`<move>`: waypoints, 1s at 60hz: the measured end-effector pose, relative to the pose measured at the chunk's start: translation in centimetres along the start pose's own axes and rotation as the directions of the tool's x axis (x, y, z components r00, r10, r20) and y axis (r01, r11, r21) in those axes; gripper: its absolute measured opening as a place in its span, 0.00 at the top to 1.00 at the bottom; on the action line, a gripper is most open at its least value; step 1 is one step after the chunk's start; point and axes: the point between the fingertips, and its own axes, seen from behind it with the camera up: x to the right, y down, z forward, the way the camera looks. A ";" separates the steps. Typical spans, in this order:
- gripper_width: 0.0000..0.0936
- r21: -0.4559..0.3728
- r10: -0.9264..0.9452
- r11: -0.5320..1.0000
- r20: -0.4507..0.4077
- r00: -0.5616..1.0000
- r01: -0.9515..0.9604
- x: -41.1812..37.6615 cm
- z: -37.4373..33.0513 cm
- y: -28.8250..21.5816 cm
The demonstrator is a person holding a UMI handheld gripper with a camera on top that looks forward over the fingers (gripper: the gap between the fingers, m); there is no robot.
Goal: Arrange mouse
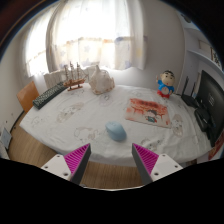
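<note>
On the table (60, 125), a mouse (116, 130) waits.
Gripper (112, 160) is wide open, holding nothing; mouse sits just ahead, not grabbed yet.

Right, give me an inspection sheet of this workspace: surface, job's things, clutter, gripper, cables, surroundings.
Surface: table under a white patterned cloth.
Job's things: pale blue mouse on the cloth, just ahead of the fingers, untouched.
Clutter: printed mat beyond the mouse; cartoon figurine behind it; model ship, white bundle and a dark keyboard-like object along the far side.
Gripper: gripper open, holding nothing, short of the mouse.
Cables: nothing seen.
Surroundings: curtained window behind the table; dark monitor beside the figurine.
</note>
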 end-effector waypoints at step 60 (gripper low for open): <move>0.33 0.104 0.110 0.990 -0.116 0.987 -0.098 4.8 21.0 -3.2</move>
